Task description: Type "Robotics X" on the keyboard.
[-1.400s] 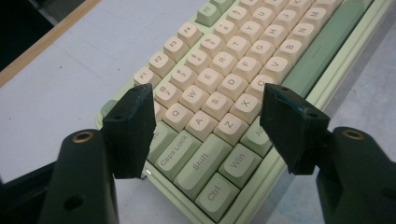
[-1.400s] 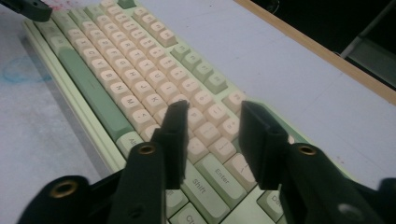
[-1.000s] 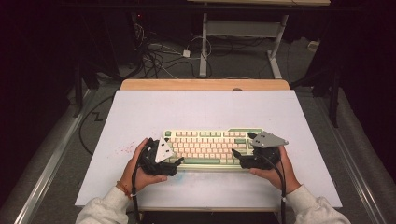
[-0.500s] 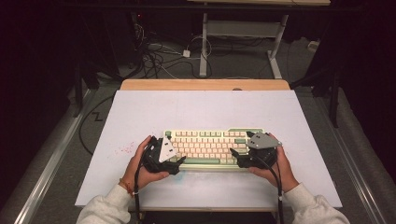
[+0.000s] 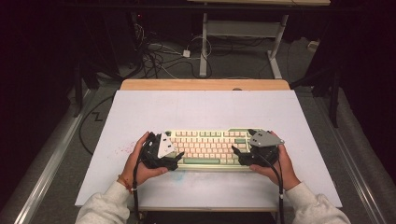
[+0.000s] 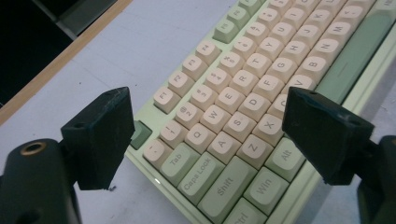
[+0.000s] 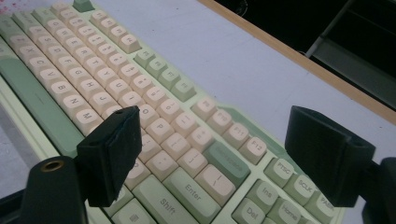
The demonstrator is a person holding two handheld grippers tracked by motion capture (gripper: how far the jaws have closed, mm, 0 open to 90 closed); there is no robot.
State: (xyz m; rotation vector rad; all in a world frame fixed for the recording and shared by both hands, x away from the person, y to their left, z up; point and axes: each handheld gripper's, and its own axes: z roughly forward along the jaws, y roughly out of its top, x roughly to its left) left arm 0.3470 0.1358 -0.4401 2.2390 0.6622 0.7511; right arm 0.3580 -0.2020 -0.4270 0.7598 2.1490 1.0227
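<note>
Looking down on a pale grey worktop (image 5: 205, 112) with a wooden far edge, cables on the dark floor beyond, I hold the left gripper (image 5: 173, 161) and right gripper (image 5: 239, 156), fingers released, over each end of the pale green-and-cream keyboard (image 5: 210, 147) lying near the front. Both have edged inward since a second ago.
</note>
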